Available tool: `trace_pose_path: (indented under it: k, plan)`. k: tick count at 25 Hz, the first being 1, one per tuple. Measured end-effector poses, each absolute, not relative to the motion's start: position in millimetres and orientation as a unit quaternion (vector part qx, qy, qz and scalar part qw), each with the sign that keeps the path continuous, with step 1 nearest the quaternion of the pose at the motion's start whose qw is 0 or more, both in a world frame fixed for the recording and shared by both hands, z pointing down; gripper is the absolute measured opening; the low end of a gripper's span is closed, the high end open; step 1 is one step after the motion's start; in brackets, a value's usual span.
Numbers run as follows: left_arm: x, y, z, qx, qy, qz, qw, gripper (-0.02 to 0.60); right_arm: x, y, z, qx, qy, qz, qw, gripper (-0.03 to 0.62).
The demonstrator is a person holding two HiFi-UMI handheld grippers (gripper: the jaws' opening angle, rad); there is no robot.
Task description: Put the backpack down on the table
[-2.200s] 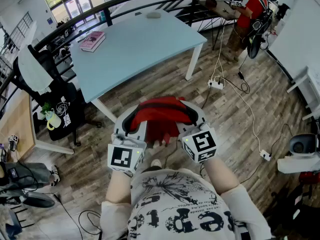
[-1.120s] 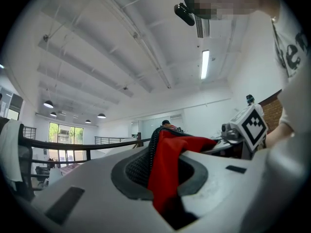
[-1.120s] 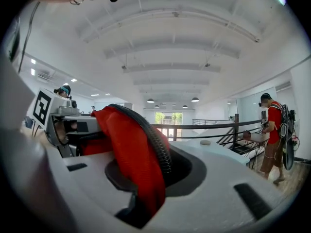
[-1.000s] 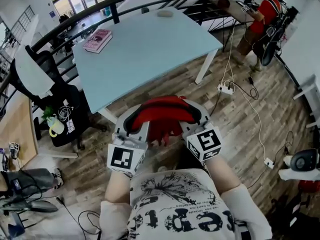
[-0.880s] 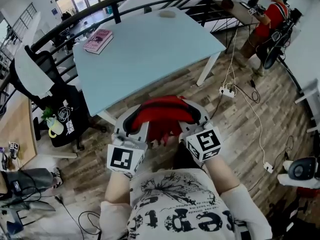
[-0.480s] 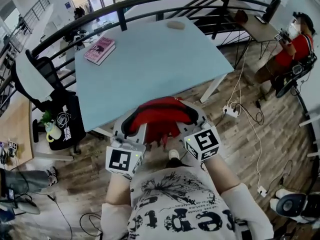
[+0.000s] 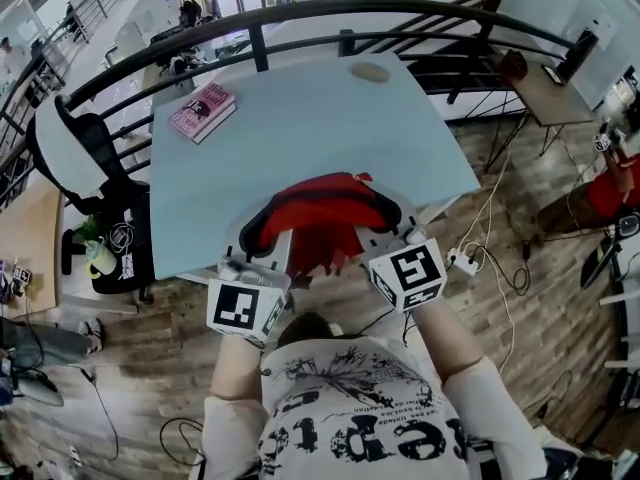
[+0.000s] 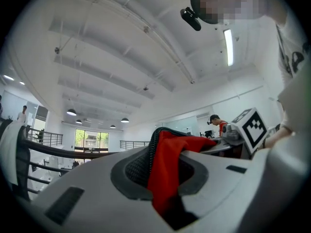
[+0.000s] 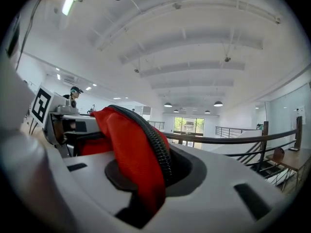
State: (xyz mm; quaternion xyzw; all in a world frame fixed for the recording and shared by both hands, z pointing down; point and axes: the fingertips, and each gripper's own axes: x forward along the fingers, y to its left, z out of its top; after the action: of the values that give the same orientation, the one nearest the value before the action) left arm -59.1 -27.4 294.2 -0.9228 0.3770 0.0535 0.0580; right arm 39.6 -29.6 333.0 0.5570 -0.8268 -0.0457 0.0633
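A red backpack [image 7: 320, 218] with black mesh trim hangs between my two grippers, over the near edge of the light blue table [image 7: 300, 128]. My left gripper [image 7: 262, 240] is shut on its left side; in the left gripper view, red fabric and black trim [image 8: 163, 171] are clamped between the jaws. My right gripper [image 7: 385, 226] is shut on the right side, where the right gripper view shows the fabric [image 9: 131, 164] pinched the same way. Each marker cube sits close to my chest. The backpack's lower part is hidden behind the grippers.
A pink book [image 7: 203, 111] lies at the table's far left and a small tan disc [image 7: 369, 71] near its far edge. A black railing [image 7: 300, 13] runs behind it. An office chair [image 7: 60, 148] stands at the left. A power strip with cables [image 7: 465, 261] lies on the floor at the right.
Both grippers have carried the backpack forward from over the wooden floor to above the table's near edge. The grips on it look the same.
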Motion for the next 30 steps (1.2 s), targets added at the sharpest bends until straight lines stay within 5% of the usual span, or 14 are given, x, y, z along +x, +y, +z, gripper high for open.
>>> trace_pose_path:
  k: [30]
  plan:
    - [12, -401, 305, -0.914, 0.403, 0.022, 0.041, 0.057, 109, -410, 348, 0.536, -0.841, -0.017, 0.078, 0.084]
